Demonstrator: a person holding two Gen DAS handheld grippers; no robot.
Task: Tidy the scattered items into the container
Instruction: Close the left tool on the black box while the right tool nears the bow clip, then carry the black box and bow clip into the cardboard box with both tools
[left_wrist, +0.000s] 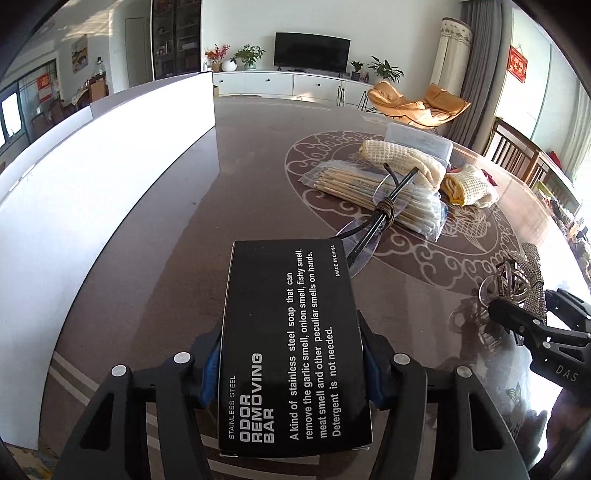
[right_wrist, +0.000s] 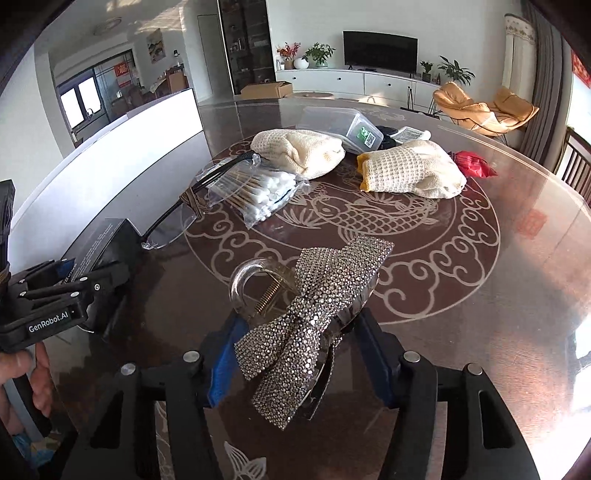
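Looking down my left gripper (left_wrist: 291, 373), I see its pads clamped on the black box (left_wrist: 291, 343) lettered "STAINLESS STEEL ODOR REMOVING BAR" and "MADE IN CHINA", near the tabletop's (left_wrist: 258, 147) left edge beside the white container wall (left_wrist: 110, 177). My right gripper (right_wrist: 295, 354) pinches one rhinestone bow hair clip (right_wrist: 310, 314) at the near edge. Ahead toward the centre lie one pair of glasses (right_wrist: 173, 218), one bag of cotton swabs (right_wrist: 258, 192), two cream knit cloths (right_wrist: 413, 170) — and a clear plastic tub (right_wrist: 336, 123). The left gripper's body reads "GenRobot.AI".
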